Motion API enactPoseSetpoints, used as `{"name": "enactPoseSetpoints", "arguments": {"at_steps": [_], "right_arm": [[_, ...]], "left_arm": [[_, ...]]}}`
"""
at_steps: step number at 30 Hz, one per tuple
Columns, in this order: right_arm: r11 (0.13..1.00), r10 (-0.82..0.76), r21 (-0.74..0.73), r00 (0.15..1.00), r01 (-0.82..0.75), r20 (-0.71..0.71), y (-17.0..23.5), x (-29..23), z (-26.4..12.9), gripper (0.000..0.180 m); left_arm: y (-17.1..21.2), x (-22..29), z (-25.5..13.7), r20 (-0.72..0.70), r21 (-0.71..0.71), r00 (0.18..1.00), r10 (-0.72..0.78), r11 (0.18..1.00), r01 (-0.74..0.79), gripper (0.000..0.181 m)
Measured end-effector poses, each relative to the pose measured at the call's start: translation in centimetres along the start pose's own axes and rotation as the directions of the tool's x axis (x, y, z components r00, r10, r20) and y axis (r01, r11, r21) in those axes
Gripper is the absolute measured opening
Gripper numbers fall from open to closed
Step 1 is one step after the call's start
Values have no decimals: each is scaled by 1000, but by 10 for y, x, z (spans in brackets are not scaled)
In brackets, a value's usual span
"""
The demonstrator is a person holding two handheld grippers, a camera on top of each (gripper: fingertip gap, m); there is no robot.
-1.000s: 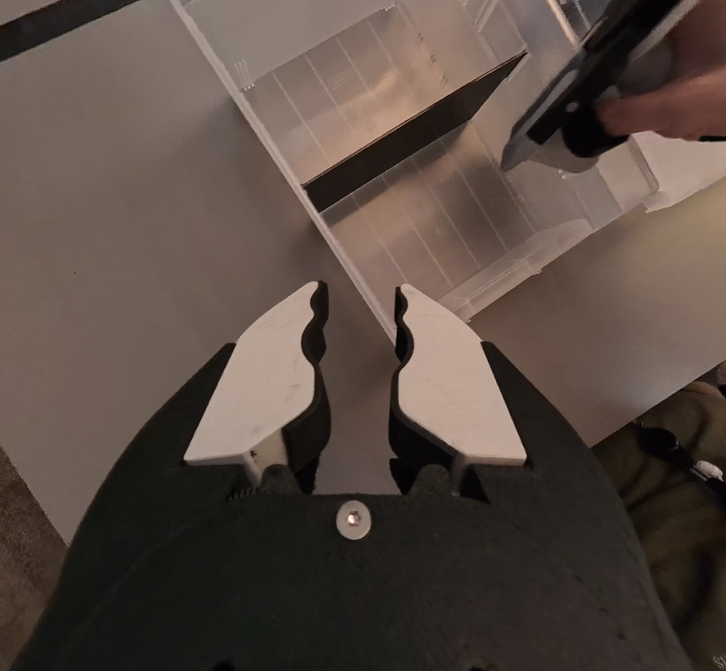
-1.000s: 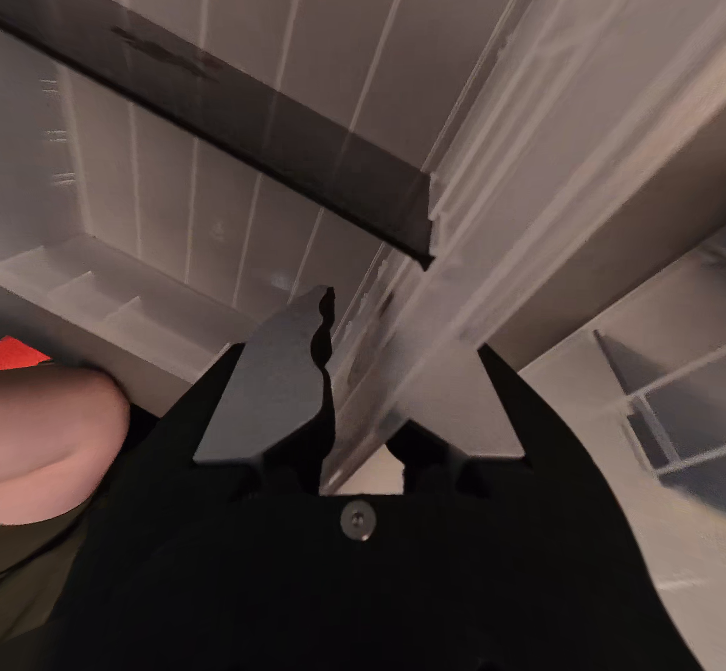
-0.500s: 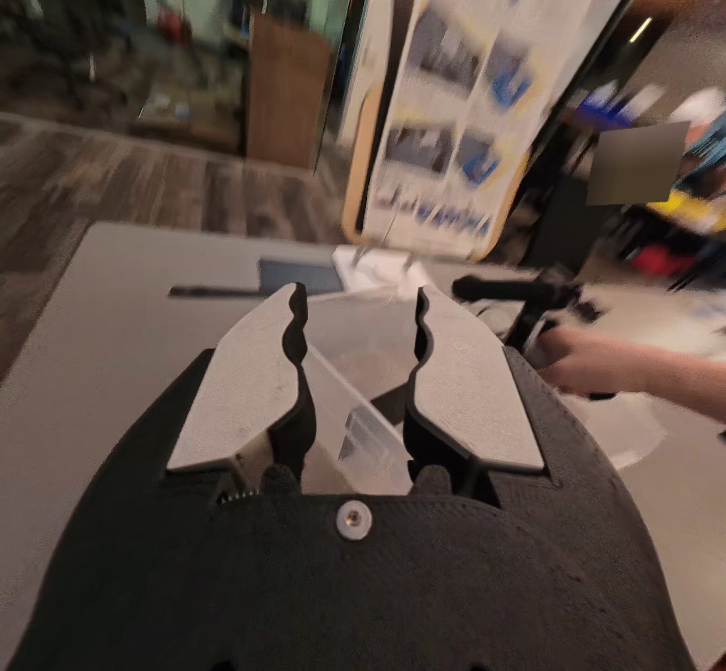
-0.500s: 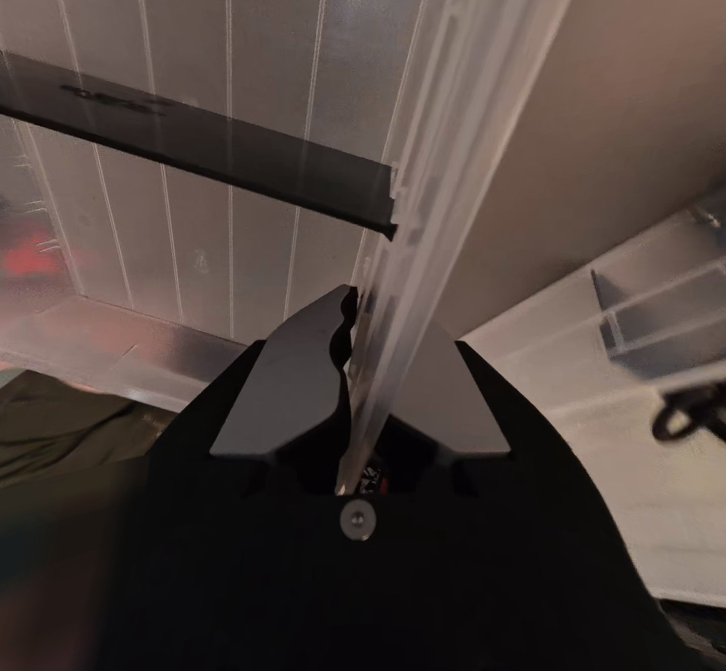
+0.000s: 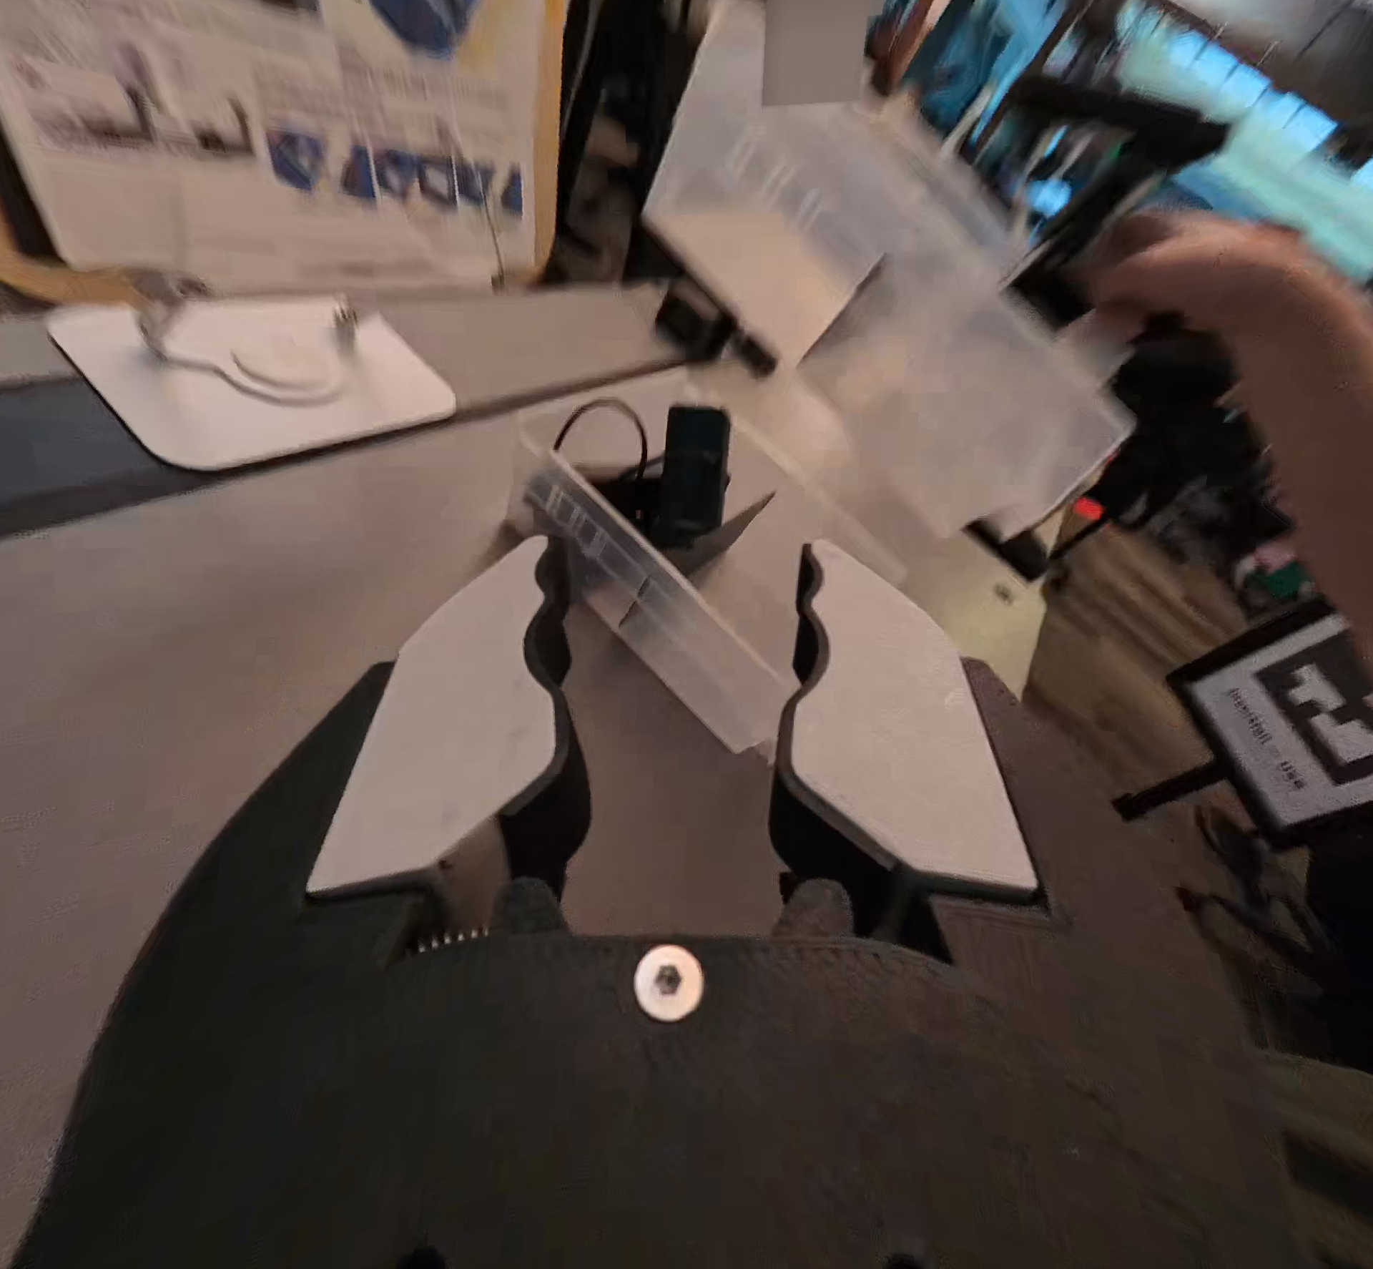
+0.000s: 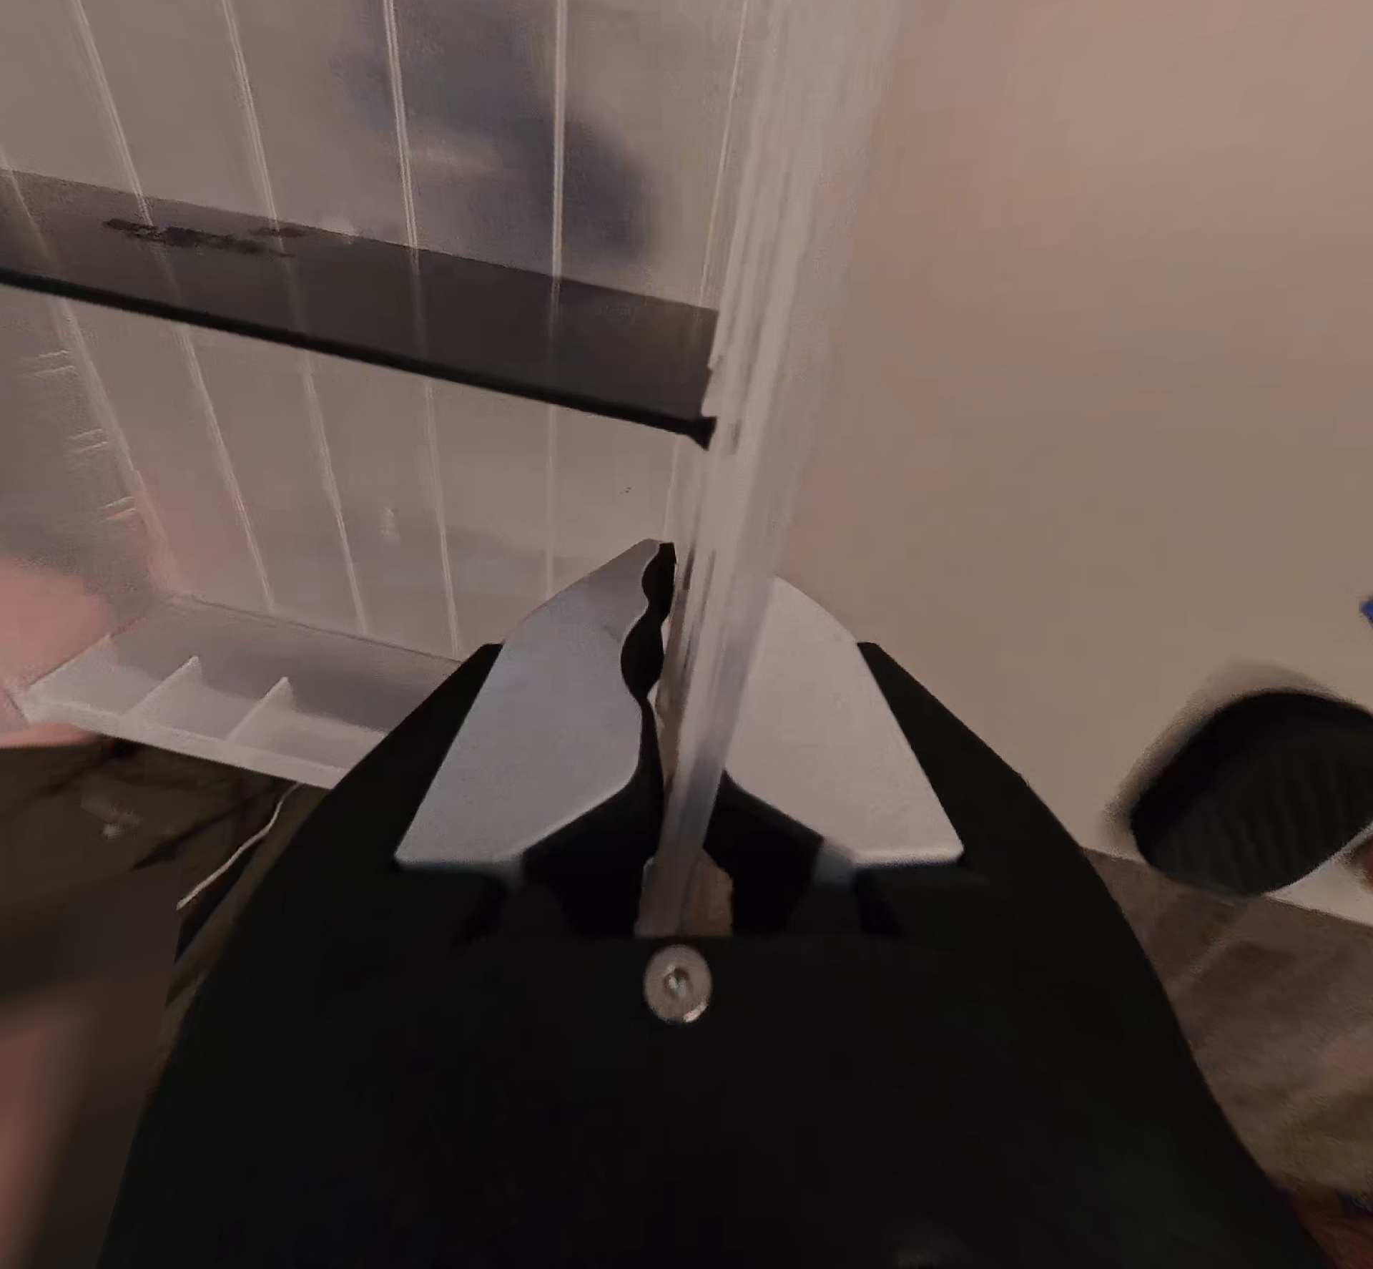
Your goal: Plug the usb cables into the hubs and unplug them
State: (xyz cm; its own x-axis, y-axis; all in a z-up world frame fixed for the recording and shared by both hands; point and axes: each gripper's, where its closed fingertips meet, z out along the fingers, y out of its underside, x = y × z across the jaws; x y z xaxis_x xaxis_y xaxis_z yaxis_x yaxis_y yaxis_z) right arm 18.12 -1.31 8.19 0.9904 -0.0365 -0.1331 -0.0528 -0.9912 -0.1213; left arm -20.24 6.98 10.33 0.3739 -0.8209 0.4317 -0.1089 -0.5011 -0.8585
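In the left wrist view my left gripper (image 5: 672,561) is open and empty, low over the grey table (image 5: 223,639). A small clear container (image 5: 646,601) shows between its fingers; I cannot tell if they touch it. A black hub (image 5: 695,479) stands in it with a looped black cable (image 5: 600,419). My right gripper (image 6: 713,568) is shut on the side wall of a large clear bin (image 6: 743,341) with a black divider (image 6: 371,312). That bin (image 5: 891,312) hangs blurred in the air at the upper right, next to a hand (image 5: 1233,319).
A white stand base (image 5: 245,371) and a poster board (image 5: 282,118) are at the table's far left. A black-and-white marker sign (image 5: 1293,735) stands off the table's right edge. A blurred black object (image 6: 1263,787) shows at the right of the right wrist view. One gripper's finger ends stand about 40 centimeters off the other's.
My right gripper closed on the bin's wall and lifted the bin off the table. My left gripper tilted up from looking down at the table, opened wider, and now faces the small container.
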Motion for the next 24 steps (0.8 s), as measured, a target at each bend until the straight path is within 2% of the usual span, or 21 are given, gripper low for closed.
{"name": "enactPoseSetpoints", "arguments": {"at_steps": [2,4,6,8,10,12,18,24], "right_arm": [[992,121,42,993,-121,1,15,47,-6,4],[969,238,68,971,-238,3,32,88,-8,4],[942,330,68,944,-329,-8,54,124,-7,4],[907,419,61,908,-417,-25,78,155,-2,4],[886,463,50,885,-461,-46,100,179,6,4],[875,483,26,873,-483,-62,120,196,17,4],[874,467,-62,868,-482,-165,153,220,58,4],[895,383,-154,899,-418,-214,156,216,92,4]], "left_arm": [[28,3,57,-7,-157,1000,5,988,-6,58],[65,8,107,-9,-314,1000,14,949,-16,66],[101,2,144,71,-432,996,55,902,-19,66],[126,-6,166,150,-511,975,166,857,-67,65],[145,-9,175,190,-579,954,232,811,-82,72],[157,0,182,157,-603,972,175,796,-46,79],[166,11,187,62,-619,998,11,784,30,71],[174,20,180,-40,-674,995,-91,738,41,41]]}}
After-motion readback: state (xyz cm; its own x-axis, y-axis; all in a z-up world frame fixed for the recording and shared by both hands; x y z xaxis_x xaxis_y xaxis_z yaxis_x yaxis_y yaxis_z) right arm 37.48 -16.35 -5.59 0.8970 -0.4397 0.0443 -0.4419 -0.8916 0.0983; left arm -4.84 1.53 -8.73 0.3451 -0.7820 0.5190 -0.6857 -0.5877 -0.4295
